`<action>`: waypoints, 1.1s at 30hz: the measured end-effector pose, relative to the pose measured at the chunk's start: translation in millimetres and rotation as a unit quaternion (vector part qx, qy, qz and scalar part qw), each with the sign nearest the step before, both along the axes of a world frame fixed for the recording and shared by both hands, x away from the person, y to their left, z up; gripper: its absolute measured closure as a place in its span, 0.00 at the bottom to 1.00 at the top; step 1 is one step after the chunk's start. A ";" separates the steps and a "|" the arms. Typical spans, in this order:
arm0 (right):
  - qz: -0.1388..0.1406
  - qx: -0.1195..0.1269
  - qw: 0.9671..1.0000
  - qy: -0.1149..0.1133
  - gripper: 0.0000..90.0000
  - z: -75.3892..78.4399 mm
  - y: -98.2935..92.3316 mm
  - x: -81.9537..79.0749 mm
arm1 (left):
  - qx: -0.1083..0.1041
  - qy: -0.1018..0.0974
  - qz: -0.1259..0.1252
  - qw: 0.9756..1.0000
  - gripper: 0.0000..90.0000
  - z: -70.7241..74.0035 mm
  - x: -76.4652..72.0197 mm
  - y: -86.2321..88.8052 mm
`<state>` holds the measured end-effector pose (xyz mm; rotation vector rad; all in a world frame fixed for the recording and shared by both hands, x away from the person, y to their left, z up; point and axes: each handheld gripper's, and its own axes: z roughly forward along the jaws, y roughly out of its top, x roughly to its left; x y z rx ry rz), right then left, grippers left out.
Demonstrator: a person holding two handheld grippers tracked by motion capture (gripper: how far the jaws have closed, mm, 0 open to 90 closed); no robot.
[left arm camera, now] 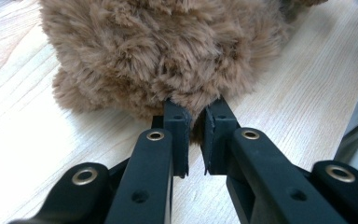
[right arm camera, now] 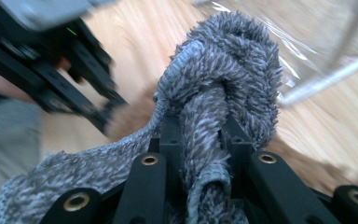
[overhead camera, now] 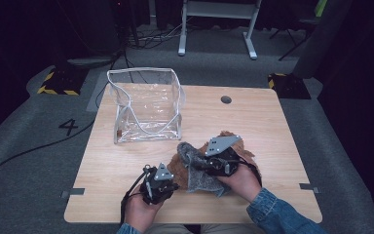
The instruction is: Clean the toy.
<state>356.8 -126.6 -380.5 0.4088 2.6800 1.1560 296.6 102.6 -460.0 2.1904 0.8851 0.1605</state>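
A brown fluffy cloth lies on the wooden table, with a grey shaggy cloth bunched on top of it. My left gripper is at the brown cloth's near left edge, its jaws nearly together and pinching a tuft of fur. My right gripper is shut on a thick fold of the grey cloth, which it holds raised a little. Beyond that fold, the right gripper view shows the left gripper, blurred.
A clear plastic bag with white piping stands open at the table's far left, and its edge appears behind the grey cloth. A small round hole sits near the table's far edge. Dark floor, cables and a desk frame lie beyond.
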 end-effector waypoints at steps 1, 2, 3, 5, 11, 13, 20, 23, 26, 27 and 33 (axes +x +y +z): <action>-0.008 -0.005 1.000 -0.003 0.85 -0.3 -2.9 0.5 | 0.001 0.005 -0.001 1.000 0.92 -0.2 -0.5 0.5; -0.014 -0.009 1.000 -0.003 0.85 -0.4 -7.1 2.0 | -0.001 0.004 -0.001 1.000 0.92 -0.7 -0.7 0.5; -0.019 -0.009 1.000 0.000 0.85 -0.2 -13.8 4.0 | -0.004 0.009 0.000 1.000 0.92 -0.7 -1.2 0.3; -0.027 -0.007 1.000 -0.004 0.85 0.0 -22.7 5.2 | 0.003 0.001 -0.002 1.000 0.92 -0.1 -1.3 0.2; -0.055 0.004 0.998 -0.006 0.85 0.8 -52.5 5.6 | 0.000 -0.007 -0.005 1.000 0.92 0.1 -2.0 -0.9; -0.065 0.005 0.998 -0.006 0.85 1.7 -62.0 5.4 | 0.004 -0.010 -0.002 1.000 0.92 0.1 -1.8 -0.3; -0.105 0.015 0.994 -0.009 0.85 6.6 -98.6 9.3 | -0.004 -0.004 -0.001 1.000 0.92 -1.0 -1.3 0.9; -0.119 0.016 0.993 -0.009 0.85 7.3 -110.2 10.4 | -0.004 -0.005 -0.003 1.000 0.92 -0.9 -1.1 1.5; -0.133 0.012 0.991 -0.009 0.85 5.5 -122.1 11.7 | -0.005 -0.007 -0.003 1.000 0.92 -1.3 -1.2 1.6; -0.138 0.010 0.990 -0.008 0.85 4.3 -126.4 12.3 | -0.003 -0.008 -0.002 1.000 0.92 -1.3 -1.3 1.7; -0.174 -0.005 0.985 0.000 0.85 -7.7 -153.7 18.7 | -0.006 -0.009 -0.002 1.000 0.92 -1.7 -1.1 1.3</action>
